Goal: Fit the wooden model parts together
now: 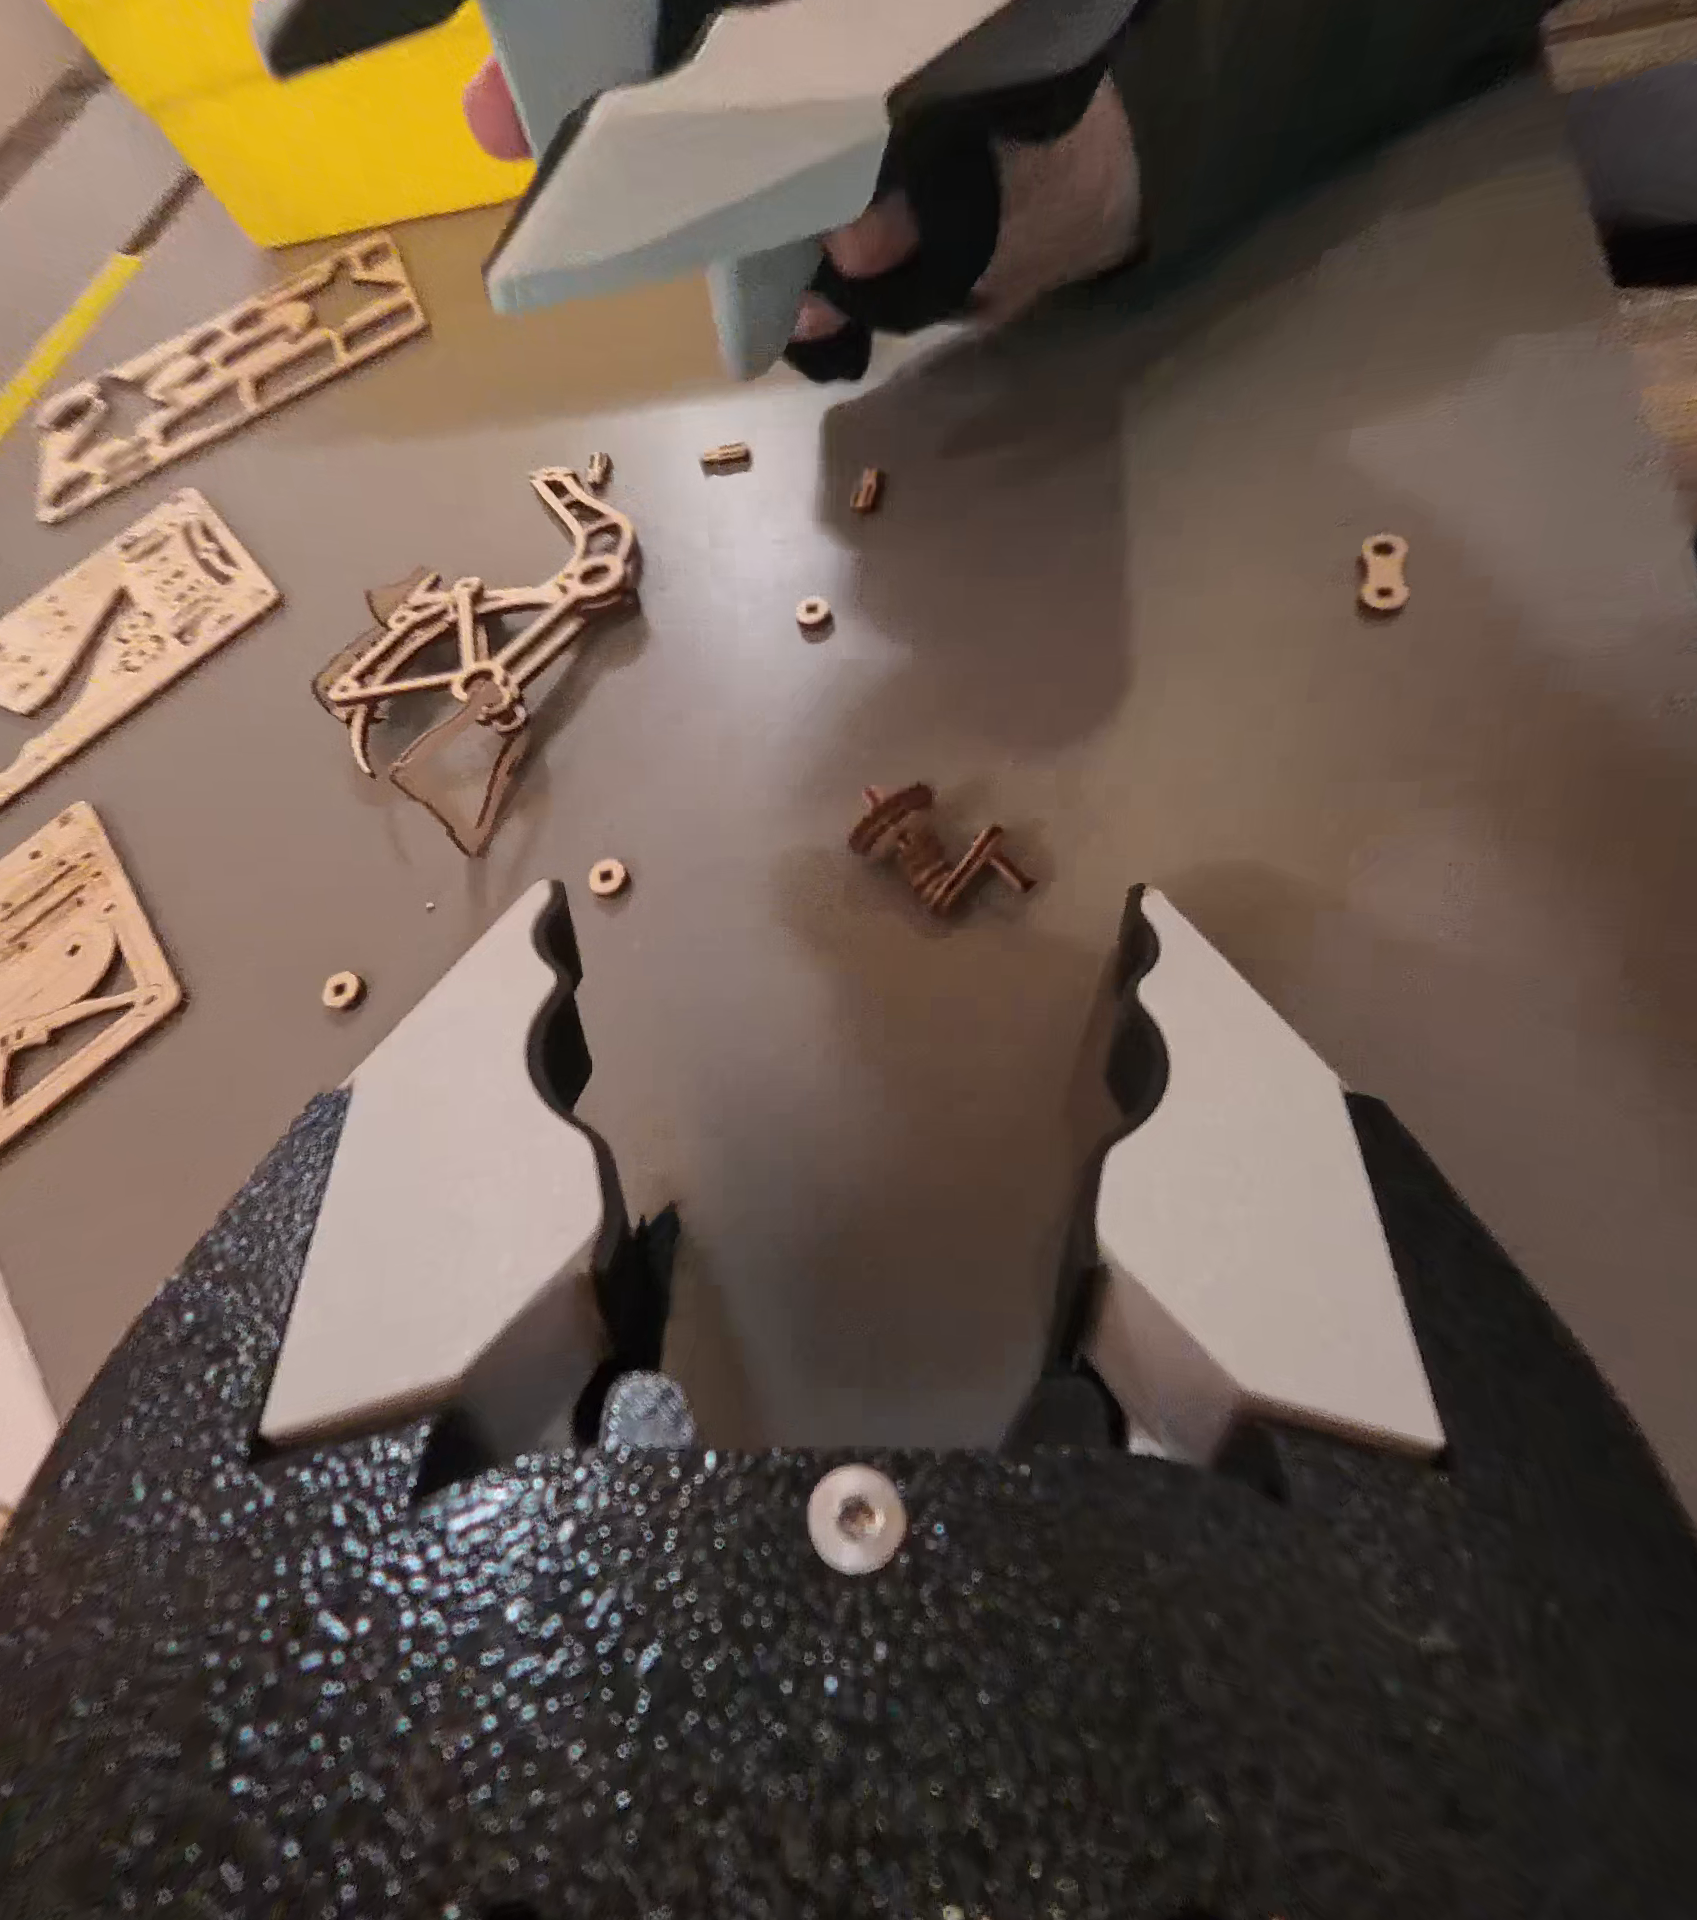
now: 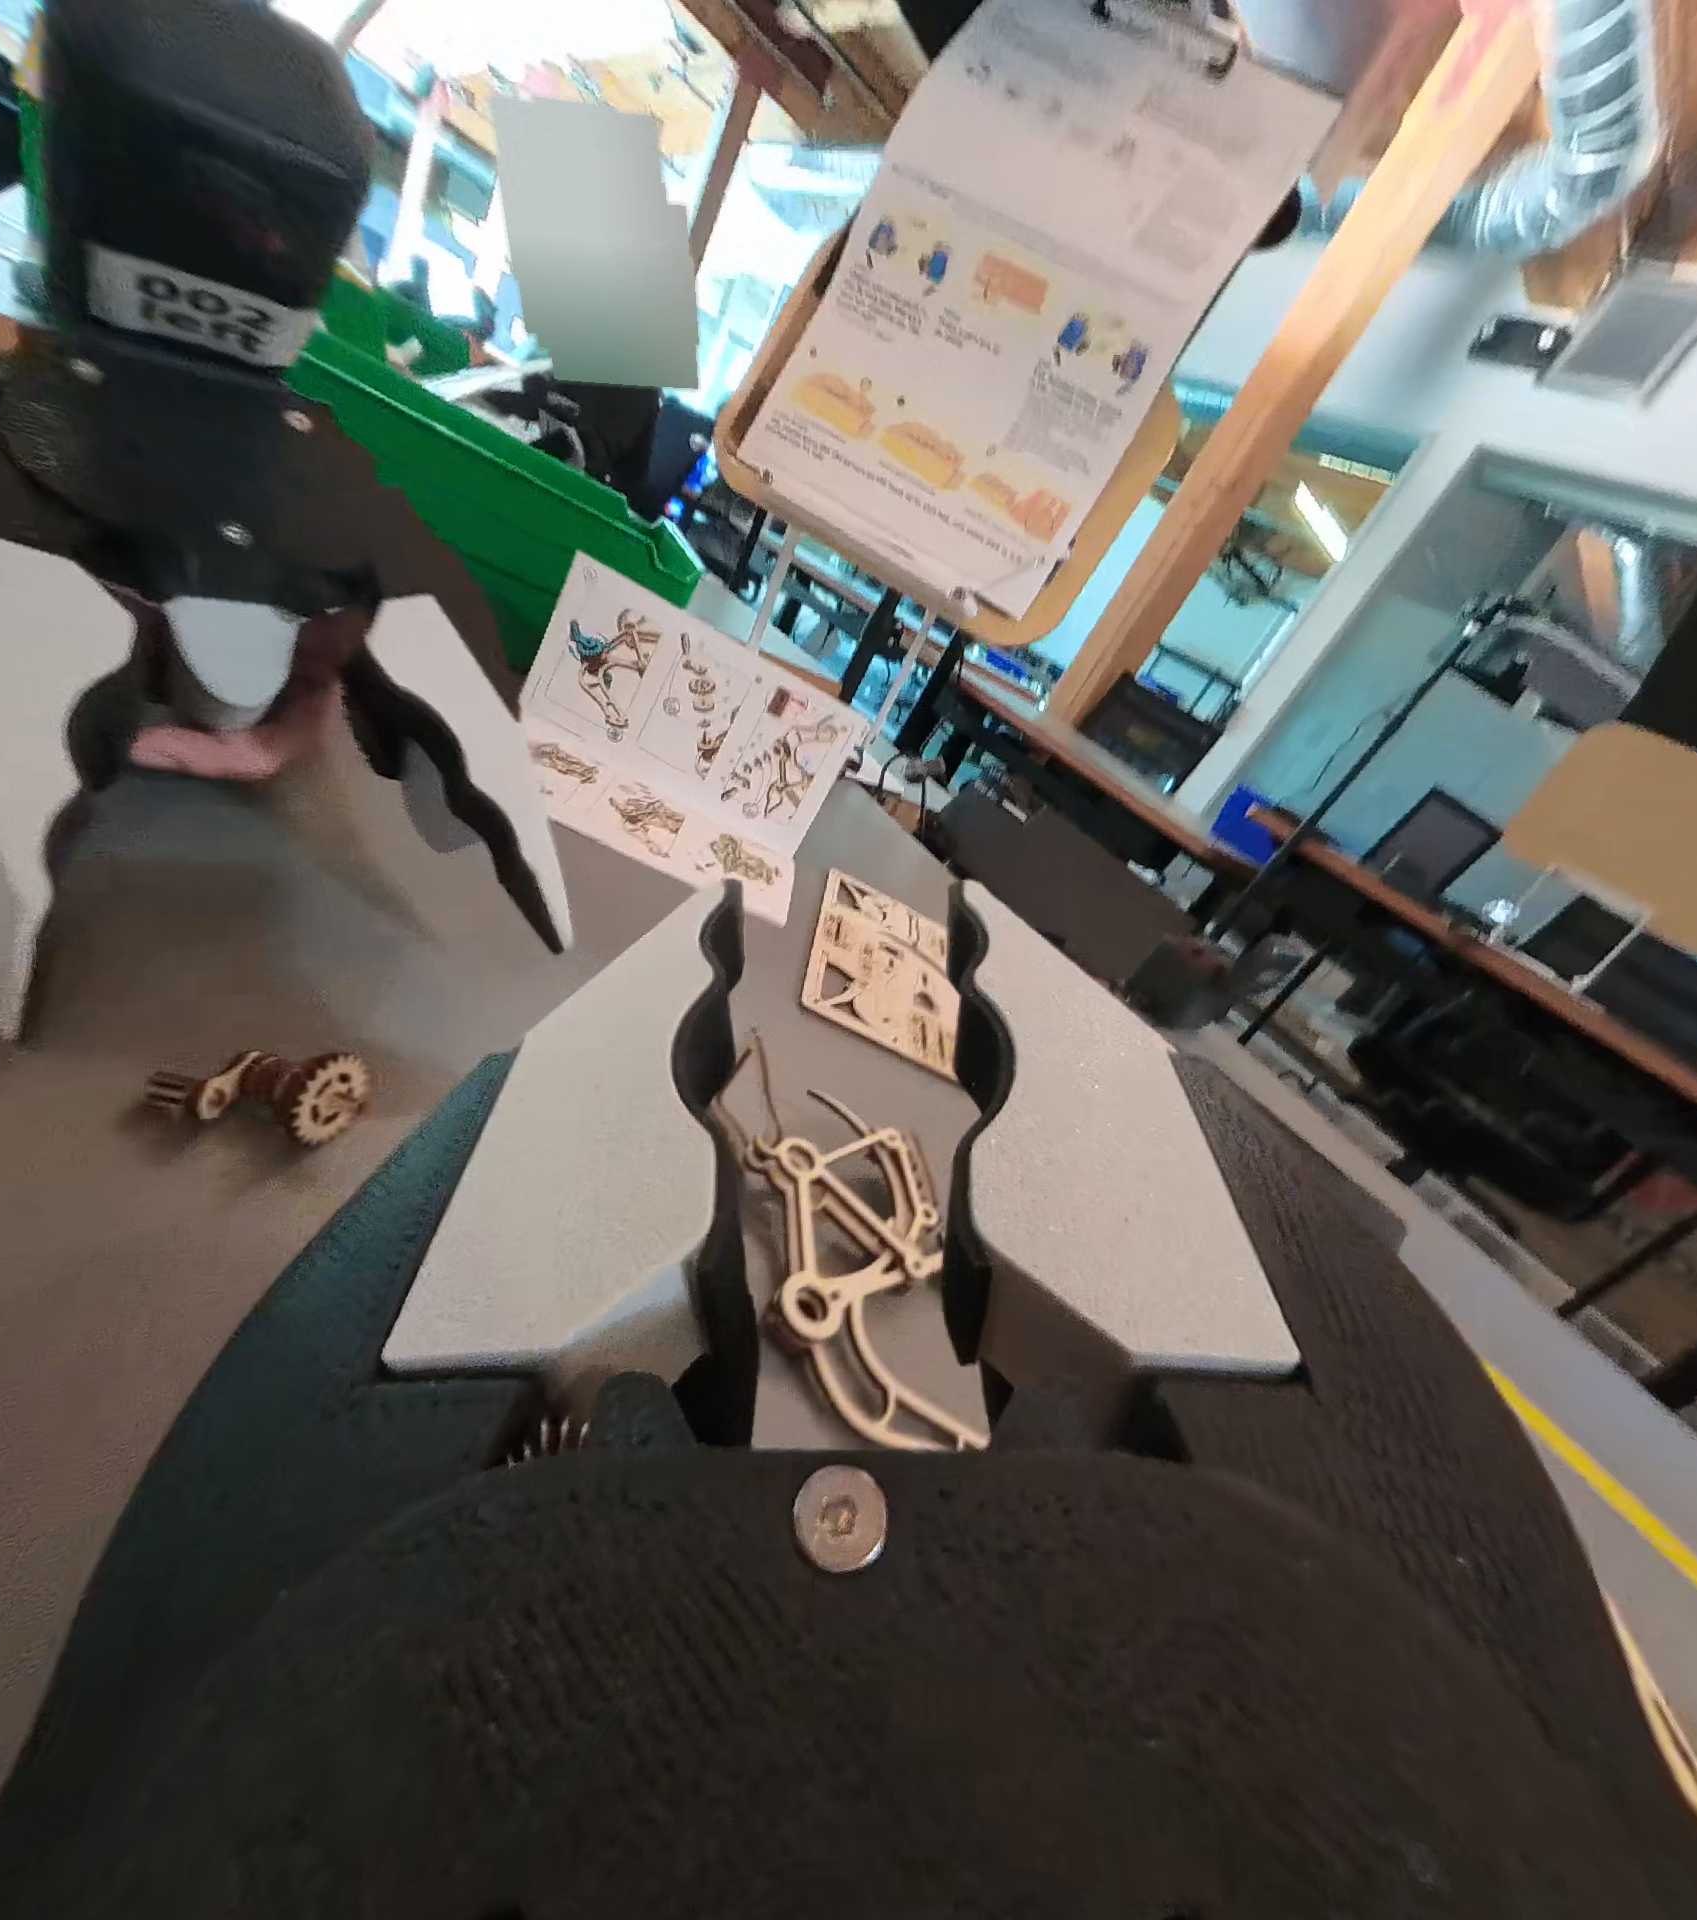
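Jaws of both grippers gape wide, wavy-edged and empty, above the lattice-cut wooden assembly (image 1: 480, 665).

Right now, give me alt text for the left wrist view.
The open left gripper hovers over a grey table, its fingers pointing towards a small brown gear assembly. A larger wooden linkage model lies left, beside cut-out sheets.

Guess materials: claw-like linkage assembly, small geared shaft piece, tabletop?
Linkage assembly: thin pale plywood by the look, unfinished, with dark burnt edges that suggest laser cutting. Geared shaft piece: same kind of wood, looking browner since mostly scorched edges show. Tabletop: smooth matte grey-brown surface with soft glare, probably laminate; can't confirm from the pictures.
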The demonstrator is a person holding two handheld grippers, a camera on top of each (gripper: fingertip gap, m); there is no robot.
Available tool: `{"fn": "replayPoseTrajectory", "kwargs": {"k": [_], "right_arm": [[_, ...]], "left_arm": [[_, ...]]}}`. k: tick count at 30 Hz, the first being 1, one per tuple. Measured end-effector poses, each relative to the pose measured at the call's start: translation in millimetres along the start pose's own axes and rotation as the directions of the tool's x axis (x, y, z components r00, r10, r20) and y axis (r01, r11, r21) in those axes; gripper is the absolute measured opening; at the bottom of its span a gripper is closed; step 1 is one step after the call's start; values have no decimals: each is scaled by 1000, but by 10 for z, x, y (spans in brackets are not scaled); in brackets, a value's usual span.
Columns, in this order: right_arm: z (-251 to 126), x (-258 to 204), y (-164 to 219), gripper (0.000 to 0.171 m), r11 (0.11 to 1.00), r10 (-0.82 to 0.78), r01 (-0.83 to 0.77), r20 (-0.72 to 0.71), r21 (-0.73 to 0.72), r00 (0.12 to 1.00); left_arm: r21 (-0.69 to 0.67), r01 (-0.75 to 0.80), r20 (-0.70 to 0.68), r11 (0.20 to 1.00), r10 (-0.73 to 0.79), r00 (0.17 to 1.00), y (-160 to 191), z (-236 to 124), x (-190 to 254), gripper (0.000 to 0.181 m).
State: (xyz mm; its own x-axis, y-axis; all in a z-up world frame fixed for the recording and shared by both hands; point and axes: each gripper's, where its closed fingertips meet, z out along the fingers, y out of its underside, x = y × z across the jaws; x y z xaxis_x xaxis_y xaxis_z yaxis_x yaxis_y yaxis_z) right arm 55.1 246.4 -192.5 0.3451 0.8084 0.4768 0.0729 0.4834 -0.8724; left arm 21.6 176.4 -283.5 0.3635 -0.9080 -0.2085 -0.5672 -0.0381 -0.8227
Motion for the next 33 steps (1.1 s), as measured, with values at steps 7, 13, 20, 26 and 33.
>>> {"fn": "replayPoseTrajectory", "kwargs": {"k": [7,13,20,26,33], "right_arm": [[-92,54,-180,31,989,12,-14,15,144,1000],[-150,16,-224,26,982,54,-64,59,178,997],[-137,-66,-215,24,982,45,-63,99,179,994],[-56,-9,-120,21,987,44,-56,79,149,996],[-77,39,-122,20,983,76,-87,75,161,994]], "left_arm": [[272,-128,195,954,76,978,-385,-278,-91,85],[431,-198,271,880,83,959,-585,-508,-150,75],[417,-436,521,798,183,834,-792,-514,-187,100],[478,-513,414,713,333,847,-899,-306,36,80],[607,-372,335,702,198,921,-967,-451,-128,69]]}}
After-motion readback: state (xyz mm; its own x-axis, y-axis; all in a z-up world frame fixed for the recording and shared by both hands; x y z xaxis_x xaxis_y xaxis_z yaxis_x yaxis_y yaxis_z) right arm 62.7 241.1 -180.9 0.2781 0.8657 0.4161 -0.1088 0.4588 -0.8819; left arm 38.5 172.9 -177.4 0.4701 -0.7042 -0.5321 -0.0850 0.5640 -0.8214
